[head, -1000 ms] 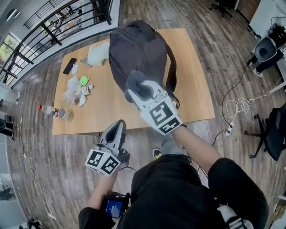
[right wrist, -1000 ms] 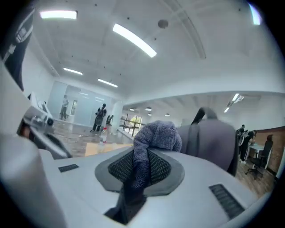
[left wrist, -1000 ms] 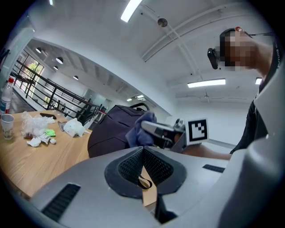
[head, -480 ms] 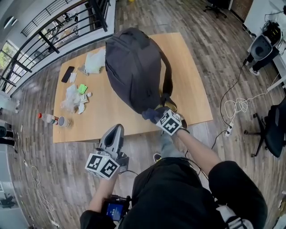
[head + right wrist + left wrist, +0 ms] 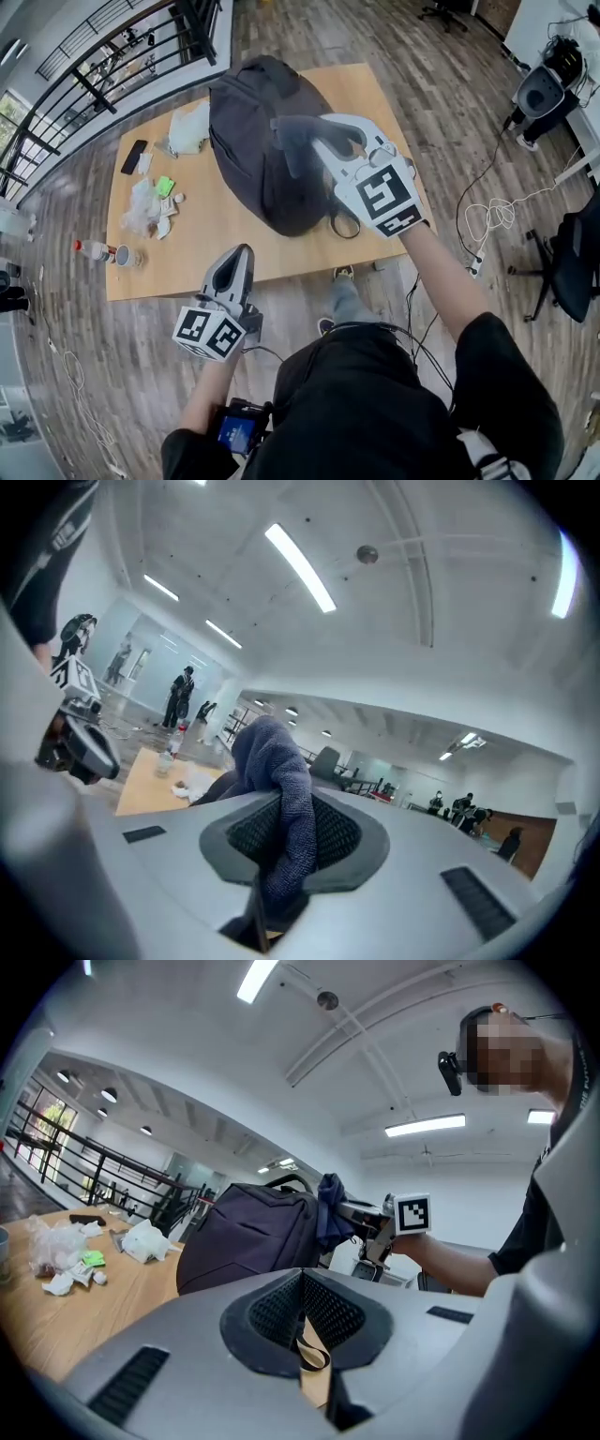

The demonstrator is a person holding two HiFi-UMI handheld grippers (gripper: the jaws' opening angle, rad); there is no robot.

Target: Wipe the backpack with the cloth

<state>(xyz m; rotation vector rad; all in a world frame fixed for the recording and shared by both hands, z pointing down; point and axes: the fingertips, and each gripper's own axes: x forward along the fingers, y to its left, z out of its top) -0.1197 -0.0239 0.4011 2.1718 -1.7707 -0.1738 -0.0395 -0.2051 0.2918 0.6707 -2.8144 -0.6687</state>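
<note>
The cloth [image 5: 274, 761] is a dark blue-grey terry piece, pinched between the pads of the right tool [image 5: 323, 142]. A bunched fold runs down through the gap and the rest flops loosely over the tips. It looks light, limp and grippy rather than slick. It probably has no stiffness of its own, so a deep pinch on a gathered fold like this one suits it better than a hold on a thin edge.

In the head view the cloth hangs at upper centre of the frame, over the right flank of the backpack [image 5: 248, 131]. Whether it actually touches the fabric I cannot tell.

The backpack lies on the wooden desk [image 5: 216, 246], a rounded, dark, soft-sided bulk. Its long axis runs from the top centre of the frame down and slightly right, toward the desk's near edge. A strap loop shows at that lower end, and the left gripper view shows a small handle loop at the pack's crest. Which end is the pack's top I cannot say for sure.

The shell will likely dent under pressure, and the whole pack may creep on the smooth desk. Strokes along the long axis should be steadier than strokes across it, and the strap or handle is the natural place to brace.

The left tool [image 5: 234, 261] is at lower left of centre, short of the desk edge — its pads are pressed together on nothing.
</note>
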